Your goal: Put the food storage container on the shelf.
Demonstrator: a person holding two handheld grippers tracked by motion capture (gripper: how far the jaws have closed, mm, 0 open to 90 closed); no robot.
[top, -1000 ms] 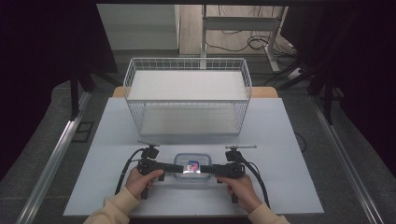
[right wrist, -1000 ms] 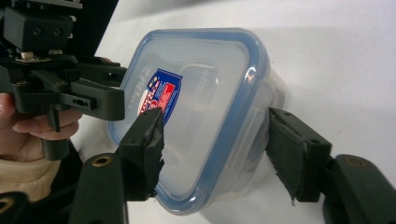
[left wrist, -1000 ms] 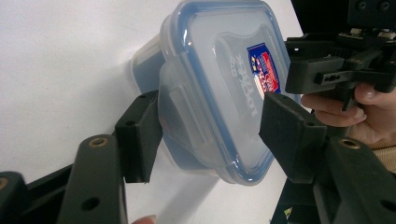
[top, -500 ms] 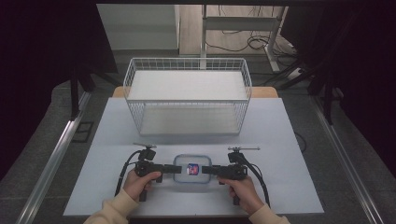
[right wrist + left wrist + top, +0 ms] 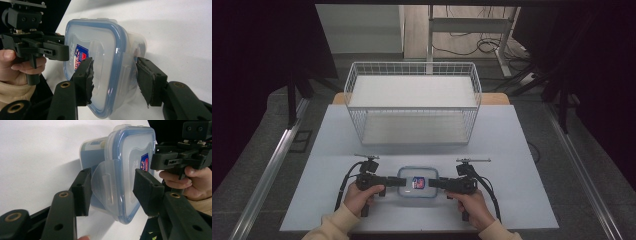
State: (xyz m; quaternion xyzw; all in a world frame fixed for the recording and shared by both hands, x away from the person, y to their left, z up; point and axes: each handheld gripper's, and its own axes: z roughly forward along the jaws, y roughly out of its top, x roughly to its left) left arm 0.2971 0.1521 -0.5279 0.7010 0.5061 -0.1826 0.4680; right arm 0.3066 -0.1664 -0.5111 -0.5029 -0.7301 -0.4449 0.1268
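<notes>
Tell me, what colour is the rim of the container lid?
Blue; the lid itself is clear. Best seen in the right gripper view.

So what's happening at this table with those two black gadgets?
A person holds a black two-jaw gripper in each hand and works on a clear plastic food container with a blue-rimmed lid, which sits on the white table. The left gripper straddles the side latch at one end; its jaws have just been closing. The right gripper has clamped the opposite end. A white wire basket stands behind.
</notes>
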